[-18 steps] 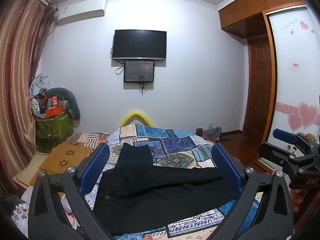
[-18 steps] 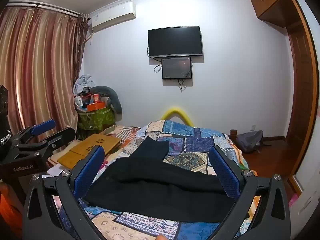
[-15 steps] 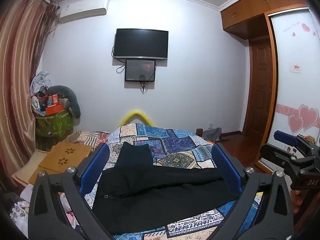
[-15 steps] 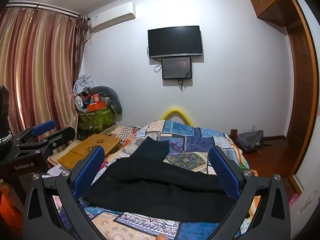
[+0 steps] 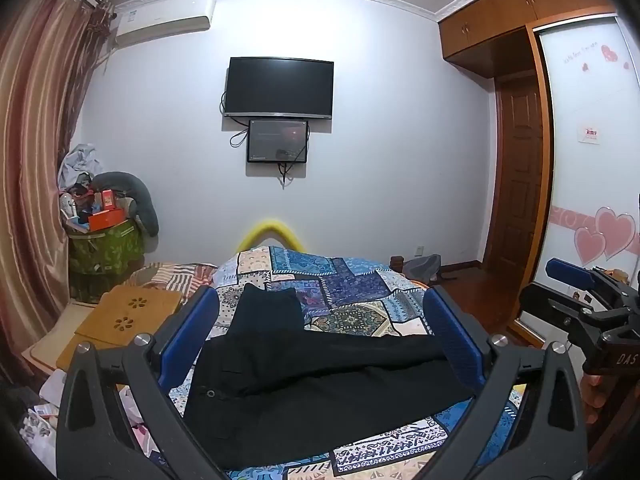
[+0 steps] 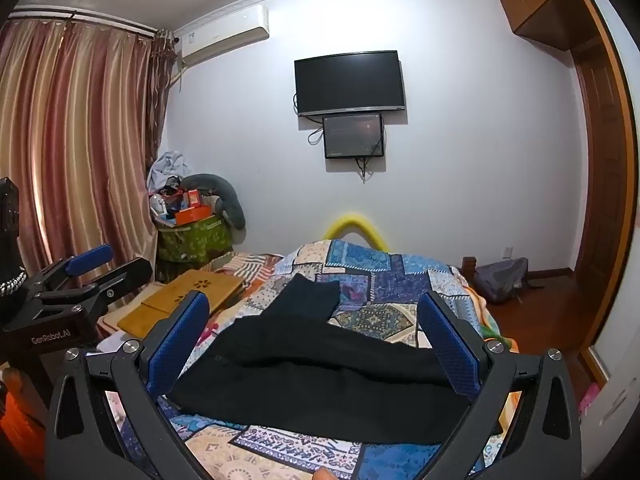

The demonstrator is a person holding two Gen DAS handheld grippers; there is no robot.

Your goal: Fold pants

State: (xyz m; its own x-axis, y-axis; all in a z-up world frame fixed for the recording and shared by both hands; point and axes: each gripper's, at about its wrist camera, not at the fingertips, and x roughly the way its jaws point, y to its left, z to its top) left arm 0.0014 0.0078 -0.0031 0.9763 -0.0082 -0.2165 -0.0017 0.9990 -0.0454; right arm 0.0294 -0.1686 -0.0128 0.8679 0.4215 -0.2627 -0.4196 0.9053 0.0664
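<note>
The left claw (image 5: 320, 344) has its two blue fingers spread far apart, with nothing in it. The right claw (image 6: 314, 338) is spread wide too, and it holds nothing. Both hang in the air above the bed (image 5: 360, 304). The black pants (image 5: 312, 384) lie spread out on the bed's patchwork blanket (image 6: 360, 264), with one leg pointing away. A dark TV (image 5: 280, 88) hangs on the far wall.
</note>
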